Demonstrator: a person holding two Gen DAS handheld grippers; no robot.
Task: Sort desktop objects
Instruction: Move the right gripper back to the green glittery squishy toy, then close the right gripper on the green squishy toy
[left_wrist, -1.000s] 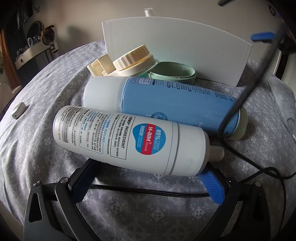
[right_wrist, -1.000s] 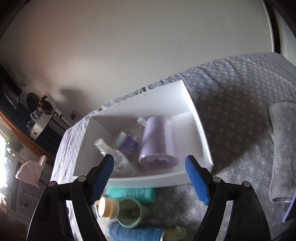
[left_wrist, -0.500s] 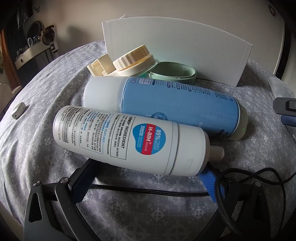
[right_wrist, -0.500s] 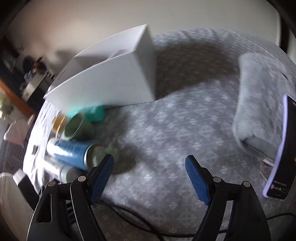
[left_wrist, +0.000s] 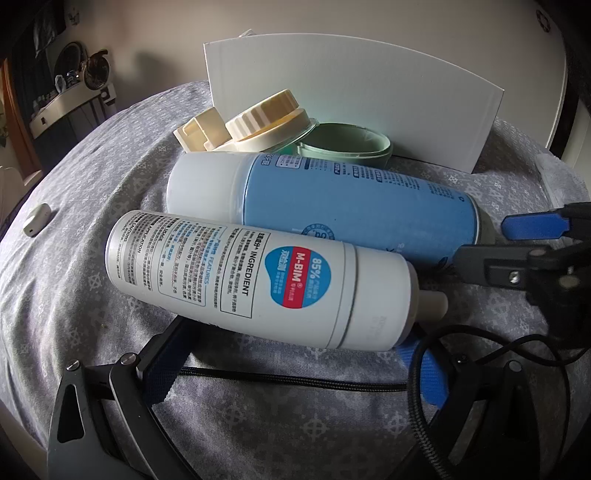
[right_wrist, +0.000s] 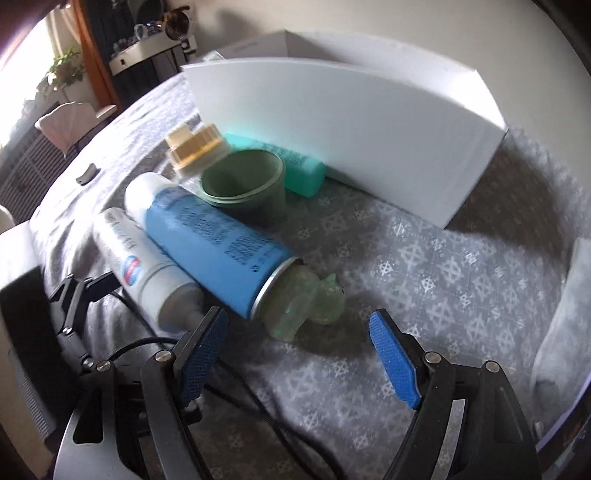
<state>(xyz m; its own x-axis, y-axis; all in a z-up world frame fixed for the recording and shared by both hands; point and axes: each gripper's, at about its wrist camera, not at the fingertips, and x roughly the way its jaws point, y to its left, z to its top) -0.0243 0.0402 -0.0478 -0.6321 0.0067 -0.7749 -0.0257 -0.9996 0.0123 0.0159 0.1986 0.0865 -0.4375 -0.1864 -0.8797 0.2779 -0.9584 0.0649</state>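
A white spray bottle (left_wrist: 251, 277) lies on the grey patterned cloth, across the tips of my left gripper (left_wrist: 291, 354), whose jaws stand wide and do not press on it. Behind it lies a blue can (left_wrist: 351, 206) with a translucent green cap (right_wrist: 306, 299). My right gripper (right_wrist: 295, 332) is open, low over the cloth, with the green cap just beyond its fingertips. In the left wrist view the right gripper (left_wrist: 484, 242) reaches in from the right at the can's cap end. The white box (right_wrist: 369, 129) stands behind.
A cream-lidded jar (right_wrist: 195, 147), a green cup (right_wrist: 243, 184) and a teal bottle (right_wrist: 303, 170) lie against the box front. A black cable (left_wrist: 295, 380) runs across the cloth near my left fingers. A grey towel (right_wrist: 565, 314) lies at right, a small pale case (left_wrist: 37, 218) at left.
My right gripper has come down from above the box, rolled, and now sits at the blue can's cap end, entering the left wrist view. The left gripper and bottles have not moved.
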